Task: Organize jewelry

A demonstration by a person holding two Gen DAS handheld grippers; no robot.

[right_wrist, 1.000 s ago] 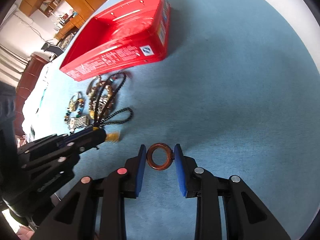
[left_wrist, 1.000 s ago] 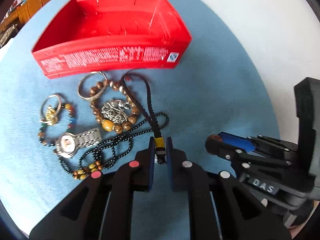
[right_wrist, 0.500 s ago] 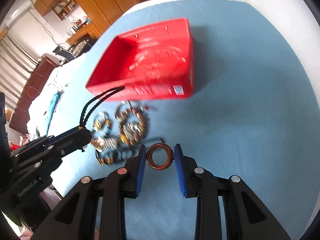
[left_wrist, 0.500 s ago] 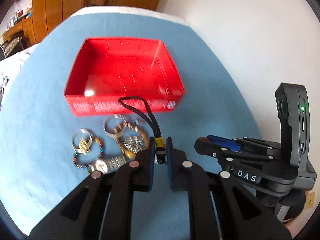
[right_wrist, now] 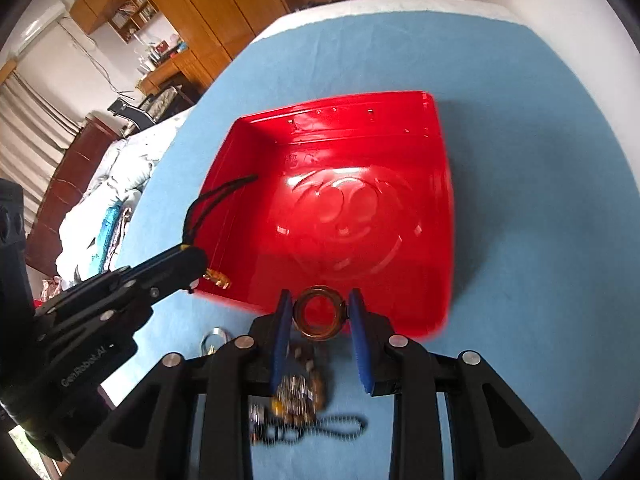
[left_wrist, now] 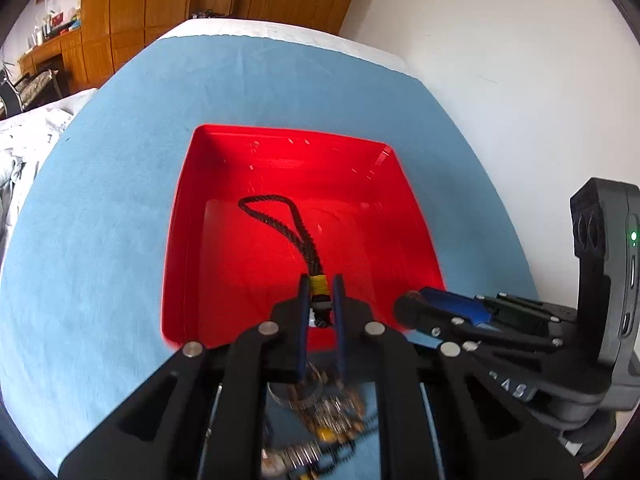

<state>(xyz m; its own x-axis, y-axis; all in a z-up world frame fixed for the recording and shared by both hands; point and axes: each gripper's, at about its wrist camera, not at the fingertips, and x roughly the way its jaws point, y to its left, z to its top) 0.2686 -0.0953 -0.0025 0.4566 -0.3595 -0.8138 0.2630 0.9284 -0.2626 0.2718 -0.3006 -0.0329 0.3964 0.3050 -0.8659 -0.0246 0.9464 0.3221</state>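
We are holding both tools over the near edge of the red box (left_wrist: 296, 240), which is sitting on the blue surface (left_wrist: 100, 200), and we are placing everything by that box.

On the left, our left tool (left_wrist: 320, 304) is clenched on the yellow-wrapped knot of a black cord (left_wrist: 296, 232). The cord is reaching forward from the tips, its long axis running away from us toward the box's far wall, with the loop end hanging over the box floor. In the right view a small amber tassel (right_wrist: 218, 278) is dangling under the same tool, just at the box's near left corner.

Further right, our right tool (right_wrist: 319, 312) is gripping a brown ring (right_wrist: 319, 312) across its width, the ring's opening facing the camera. It is sitting right above the box's near wall, with the embossed box floor lying straight ahead and below.

The rest of the jewelry (right_wrist: 298, 396) is lying in a blurred pile on the surface just outside the box's near wall, beneath both tools.

We are judging that both pieces are about ready to drop: the cord's loop already lies inside the box outline, while the ring needs a little more forward travel to clear the near wall. The left tool looks the better placed.
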